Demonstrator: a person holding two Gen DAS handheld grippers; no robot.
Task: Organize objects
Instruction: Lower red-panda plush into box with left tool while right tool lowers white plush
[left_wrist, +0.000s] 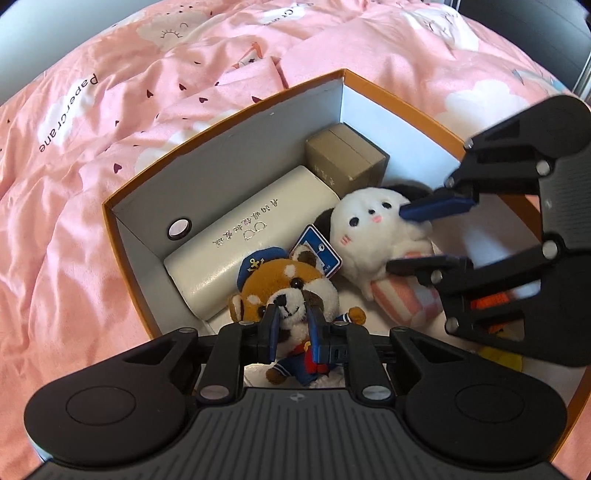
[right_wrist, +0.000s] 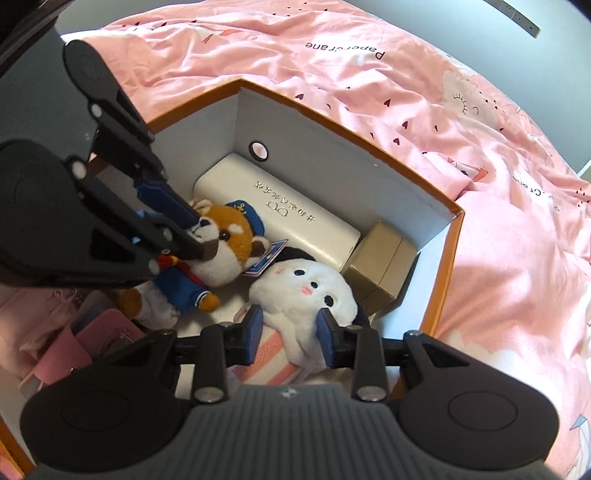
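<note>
Orange box (left_wrist: 229, 122) sits on pink bed cover (left_wrist: 92, 147), white inside. Left gripper (left_wrist: 293, 328) down over sailor plush (left_wrist: 284, 291), jaws narrow, pinching its snout. Right gripper (right_wrist: 290, 332) at white plush (right_wrist: 306, 291), jaws wide, straddling its head, pads close to both sides; firm hold? cannot tell. Both plushes lie on box floor, side by side. White case (left_wrist: 251, 236) along far wall, brown carton (left_wrist: 343, 155) in corner beyond it.

Orange cardboard box (left_wrist: 388, 90), white inside, open on pink bed. Within: long white case (left_wrist: 240, 243) along wall, tan carton (left_wrist: 345, 155) in corner, brown sailor-suited plush (left_wrist: 284, 291) beside white round plush (left_wrist: 373, 236).
</note>
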